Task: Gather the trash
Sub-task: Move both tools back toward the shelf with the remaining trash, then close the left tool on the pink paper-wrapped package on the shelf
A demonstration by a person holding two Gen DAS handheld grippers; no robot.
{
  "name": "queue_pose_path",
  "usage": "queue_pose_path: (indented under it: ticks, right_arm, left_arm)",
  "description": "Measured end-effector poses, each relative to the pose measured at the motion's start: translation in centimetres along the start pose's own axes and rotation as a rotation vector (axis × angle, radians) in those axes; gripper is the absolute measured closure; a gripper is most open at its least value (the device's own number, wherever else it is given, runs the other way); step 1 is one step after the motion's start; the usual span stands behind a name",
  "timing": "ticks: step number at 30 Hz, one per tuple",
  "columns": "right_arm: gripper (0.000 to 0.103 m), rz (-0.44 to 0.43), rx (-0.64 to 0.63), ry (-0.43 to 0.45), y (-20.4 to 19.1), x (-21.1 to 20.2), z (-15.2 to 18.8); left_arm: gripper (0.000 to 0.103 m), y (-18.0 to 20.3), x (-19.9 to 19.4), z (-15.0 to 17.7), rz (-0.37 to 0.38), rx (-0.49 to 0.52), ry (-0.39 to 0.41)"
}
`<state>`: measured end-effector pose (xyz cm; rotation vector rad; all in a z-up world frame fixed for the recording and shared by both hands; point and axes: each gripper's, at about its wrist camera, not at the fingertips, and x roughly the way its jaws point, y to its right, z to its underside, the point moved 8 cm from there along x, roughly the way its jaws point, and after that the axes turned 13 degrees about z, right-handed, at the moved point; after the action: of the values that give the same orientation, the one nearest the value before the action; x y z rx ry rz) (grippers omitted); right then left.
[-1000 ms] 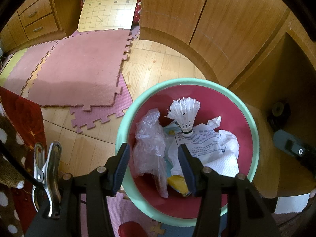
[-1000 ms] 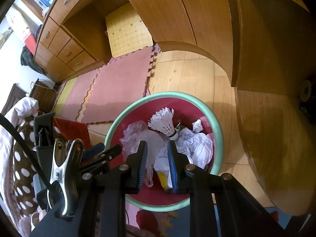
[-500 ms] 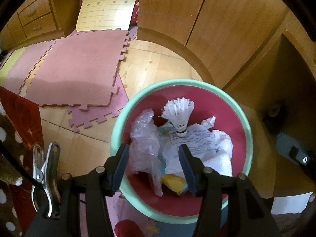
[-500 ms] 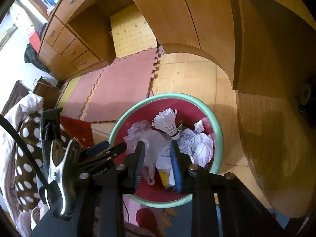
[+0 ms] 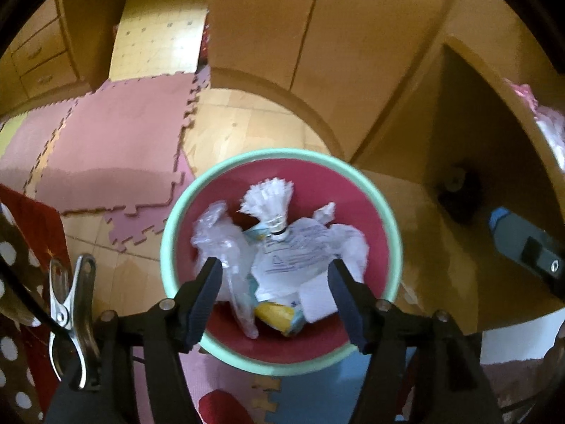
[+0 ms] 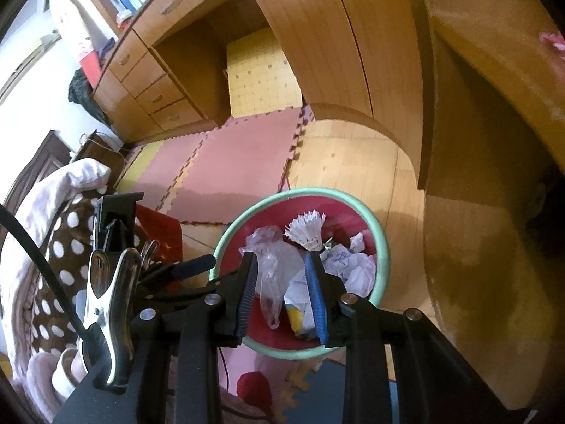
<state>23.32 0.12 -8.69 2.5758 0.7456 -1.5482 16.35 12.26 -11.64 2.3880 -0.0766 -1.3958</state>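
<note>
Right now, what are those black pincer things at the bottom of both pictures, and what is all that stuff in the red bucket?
Those pincers are grabbing tools. A person holds one in each hand, and each carries a camera looking along its fingers. One picture comes from the left tool, whose jaws are opening, the other from the right tool. Neither holds anything. Both hang above a red bin with a green rim, standing on the floor. Inside lie a shuttlecock, a clear bag, crumpled paper and a yellow wrapper.

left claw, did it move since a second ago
Yes. The left claw has pulled up and away from the green-rimmed bin, which looks smaller between its jaws than before; the jaws are opening and hold nothing.
</note>
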Motion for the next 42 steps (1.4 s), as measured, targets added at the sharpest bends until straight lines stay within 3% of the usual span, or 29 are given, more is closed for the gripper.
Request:
queue_pose_path:
  ticks: [12, 18, 22, 34, 42]
  right_arm:
    - [0.07, 0.037, 0.008, 0.134, 3.4, -8.4, 1.7]
    - [0.069, 0.055, 0.081, 0.203, 5.9, -13.1, 2.3]
    - [0.06, 0.104, 0.116, 0.265, 8.0, -16.3, 1.9]
    - [0.06, 0.25, 0.25, 0.357, 17.4, -21.1, -0.3]
    - [0.06, 0.294, 0.408, 0.45, 23.8, -23.1, -1.7]
  left_arm:
    - [0.032, 8.0, -5.2, -1.5, 0.092, 0.09, 0.057]
    - [0.03, 13.1, -7.3, -2.9, 0.127, 0.157, 0.086]
    - [0.029, 17.0, -8.0, -4.8, 0.157, 0.224, 0.116]
    - [0.027, 28.6, -4.8, -10.4, 0.233, 0.364, 0.111]
    - [0.021, 35.5, -0.4, -15.8, 0.239, 0.379, 0.133]
